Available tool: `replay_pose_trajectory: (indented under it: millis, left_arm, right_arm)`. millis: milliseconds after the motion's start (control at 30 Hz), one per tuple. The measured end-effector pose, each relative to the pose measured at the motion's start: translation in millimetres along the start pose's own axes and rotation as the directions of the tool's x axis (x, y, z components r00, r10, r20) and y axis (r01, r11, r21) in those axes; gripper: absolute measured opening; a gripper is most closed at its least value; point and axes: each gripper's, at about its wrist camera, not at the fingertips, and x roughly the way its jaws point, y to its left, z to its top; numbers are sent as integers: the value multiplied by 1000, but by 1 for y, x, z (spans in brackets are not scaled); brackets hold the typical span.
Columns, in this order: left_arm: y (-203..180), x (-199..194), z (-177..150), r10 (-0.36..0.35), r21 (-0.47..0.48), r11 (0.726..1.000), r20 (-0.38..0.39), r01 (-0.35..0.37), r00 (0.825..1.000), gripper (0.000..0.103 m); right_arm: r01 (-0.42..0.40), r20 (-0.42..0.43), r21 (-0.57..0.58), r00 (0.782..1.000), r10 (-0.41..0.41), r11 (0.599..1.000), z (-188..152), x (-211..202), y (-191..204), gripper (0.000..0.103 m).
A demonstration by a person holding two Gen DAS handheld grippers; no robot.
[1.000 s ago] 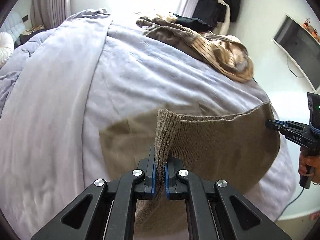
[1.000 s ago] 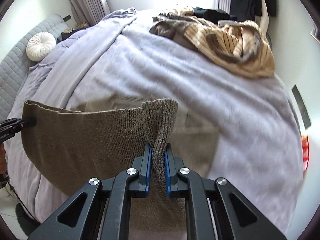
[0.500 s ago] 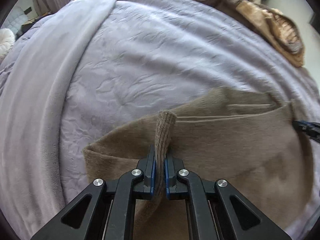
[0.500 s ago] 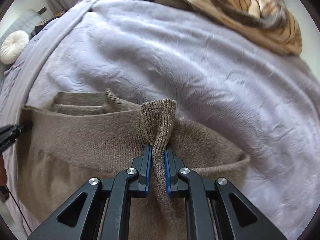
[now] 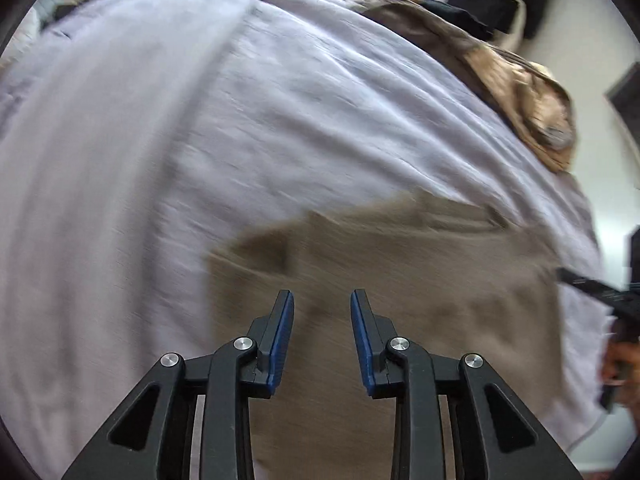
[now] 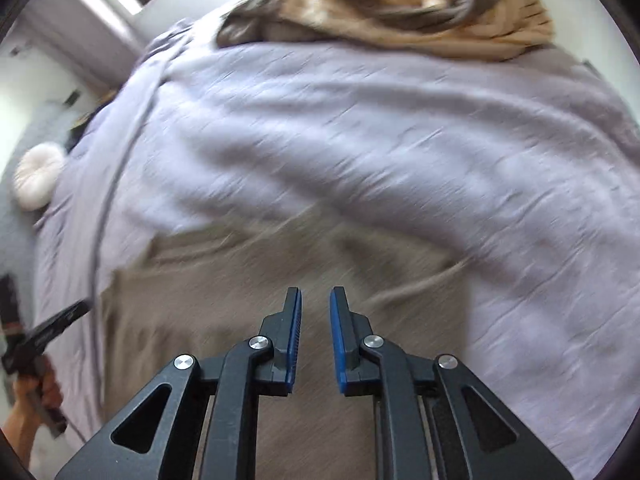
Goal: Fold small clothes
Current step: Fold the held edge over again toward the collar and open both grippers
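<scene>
Both grippers (image 5: 322, 298) (image 6: 315, 294) opening, empty.

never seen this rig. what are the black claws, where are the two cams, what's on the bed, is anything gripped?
No robot here: a person holds a two-finger gripper in each hand, and each carries a fisheye camera looking along its fingers. One picture comes from the left gripper, the other from the right gripper. Each also catches the other gripper at its edge, with a hand holding it.

Both point down at a bed with a lilac blanket. A brown knit garment lies flat on it, partly folded. A pile of tan striped clothes sits further back, and a round white cushion lies off to the side.

Nothing is gripped. Both pairs of jaws are opening, the left wider, with only air between the blue pads. The pictures are motion-blurred.
</scene>
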Motion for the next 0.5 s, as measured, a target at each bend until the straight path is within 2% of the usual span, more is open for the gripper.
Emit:
replay_pose_trajectory:
  millis: [33, 133, 200, 267, 367, 400, 433, 467, 500]
  left_arm:
    - [-5, 8, -5, -9, -1, 1000, -16, 9, 1000, 31]
    - [-8, 35, -22, 30, -28, 999, -75, -32, 997, 31]
    - [1, 41, -32, 40, -54, 998, -82, -45, 996, 31]
    - [12, 34, -41, 31, -72, 997, -76, -36, 997, 31]
    - [26, 17, -54, 58, -73, 995, -93, -65, 994, 31]
    - [31, 10, -61, 105, -73, 991, -105, -113, 989, 39]
    - [34, 4, -64, 141, -70, 986, -113, -150, 983, 65]
    - [38, -5, -70, 173, -72, 981, -105, -181, 979, 72]
    - [43, -16, -79, 164, -88, 981, -80, -171, 983, 74]
  right_arm:
    - [-12, -19, -9, 1000, 12, 1000, -7, 7, 6, 16]
    - [8, -69, 18, 998, -7, 1000, -24, 36, 7, 13]
    - [-5, -50, 72, 999, 9, 997, -29, 43, -3, 9]
    - [-29, -40, 115, 999, 34, 993, -27, 42, -14, 8]
    - [-2, -36, 128, 999, 7, 992, -30, 30, -25, 8]
    - [7, -38, 134, 999, -2, 991, -32, 26, -28, 11]
    - [17, -43, 148, 999, -11, 989, -32, 22, -34, 13]
    - [20, -48, 164, 999, -12, 986, -36, 17, -37, 13]
    - [11, -54, 187, 999, -1, 982, -42, 10, -42, 14]
